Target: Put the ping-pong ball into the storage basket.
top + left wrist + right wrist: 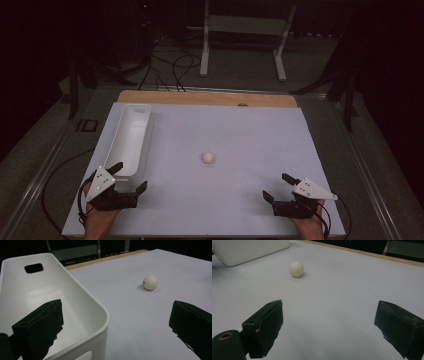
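A small white ball [208, 157] rests alone on the white table top [225, 130], near its middle. It lies ahead and to the right in the left gripper view [150, 282], and ahead to the left in the right gripper view [296, 269]. A long white bin [131, 138] stands along the table's left side and looks empty [50, 297]. My left gripper [129, 177] is open at the front left, one jaw over the bin's near end. At the front right, my right gripper [281, 187] is open above bare table [332, 302].
A strip of wood [207, 98] runs along the table's far edge. Beyond it stand a white frame [245, 35] and loose cables [170, 67] on the floor. The room around is dark.
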Motion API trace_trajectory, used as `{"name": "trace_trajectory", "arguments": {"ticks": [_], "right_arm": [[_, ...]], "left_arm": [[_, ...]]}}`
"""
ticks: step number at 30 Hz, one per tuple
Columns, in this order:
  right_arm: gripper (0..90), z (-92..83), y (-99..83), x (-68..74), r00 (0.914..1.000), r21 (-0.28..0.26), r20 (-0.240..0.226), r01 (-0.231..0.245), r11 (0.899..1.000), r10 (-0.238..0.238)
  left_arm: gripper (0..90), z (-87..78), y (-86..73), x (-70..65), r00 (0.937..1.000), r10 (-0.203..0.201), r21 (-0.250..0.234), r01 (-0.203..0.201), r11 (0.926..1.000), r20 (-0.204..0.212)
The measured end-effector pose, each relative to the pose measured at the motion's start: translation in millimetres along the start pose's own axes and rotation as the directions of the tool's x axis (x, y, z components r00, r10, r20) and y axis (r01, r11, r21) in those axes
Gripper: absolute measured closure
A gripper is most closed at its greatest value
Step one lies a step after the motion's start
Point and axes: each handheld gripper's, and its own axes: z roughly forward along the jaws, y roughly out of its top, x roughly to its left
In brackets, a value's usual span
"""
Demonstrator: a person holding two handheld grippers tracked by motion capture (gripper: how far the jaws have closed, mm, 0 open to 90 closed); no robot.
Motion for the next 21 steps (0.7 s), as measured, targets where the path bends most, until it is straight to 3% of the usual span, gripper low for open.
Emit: {"name": "trace_trajectory", "arguments": {"ticks": [21], "right_arm": [[7.2, 1.9, 3.0, -1.0, 0.9999, 0.007, 0.009, -0.012, 1.000, 0.012]], "left_arm": [[0.0, -0.5, 0.3, -1.9, 1.0000, 0.003, -0.006, -0.003, 1.0000, -0.004]]}}
